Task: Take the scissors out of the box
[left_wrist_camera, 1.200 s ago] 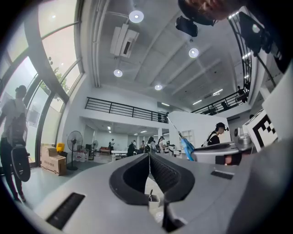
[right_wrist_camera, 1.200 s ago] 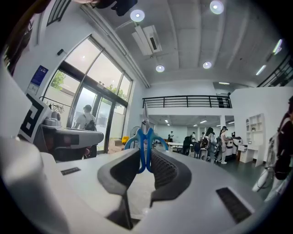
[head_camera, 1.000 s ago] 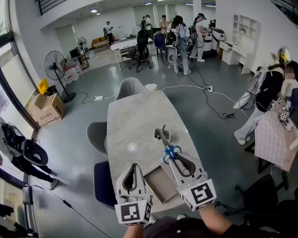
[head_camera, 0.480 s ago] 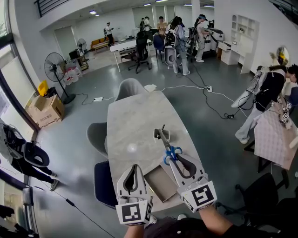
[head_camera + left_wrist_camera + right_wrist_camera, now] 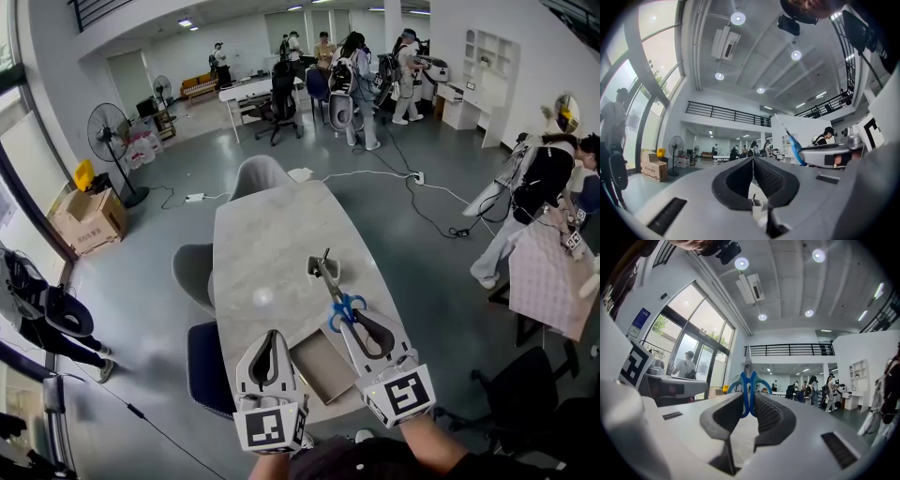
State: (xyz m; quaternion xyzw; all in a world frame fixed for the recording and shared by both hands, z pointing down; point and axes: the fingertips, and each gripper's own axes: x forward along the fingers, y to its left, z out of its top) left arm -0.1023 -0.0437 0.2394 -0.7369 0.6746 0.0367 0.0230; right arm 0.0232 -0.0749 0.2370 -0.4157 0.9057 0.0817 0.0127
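Blue-handled scissors (image 5: 339, 302) are held above the table, blades pointing away from me past a small white cup (image 5: 322, 273). My right gripper (image 5: 352, 320) is shut on their handles. In the right gripper view the blue handles (image 5: 750, 389) sit pinched between the jaws of the right gripper (image 5: 749, 401) and the blades stand upright. A shallow open box (image 5: 324, 369) lies flat on the table between my grippers. To its left my left gripper (image 5: 271, 335) is shut and holds nothing. In the left gripper view the jaws of the left gripper (image 5: 752, 163) meet, and the scissors (image 5: 791, 138) show to the right.
The oval marble table (image 5: 262, 253) stretches away from me, with grey chairs (image 5: 194, 272) at its left and far end. The white cup (image 5: 757, 205) holds a thin dark item. Cables cross the floor; people stand at the far desks and at the right (image 5: 539, 183).
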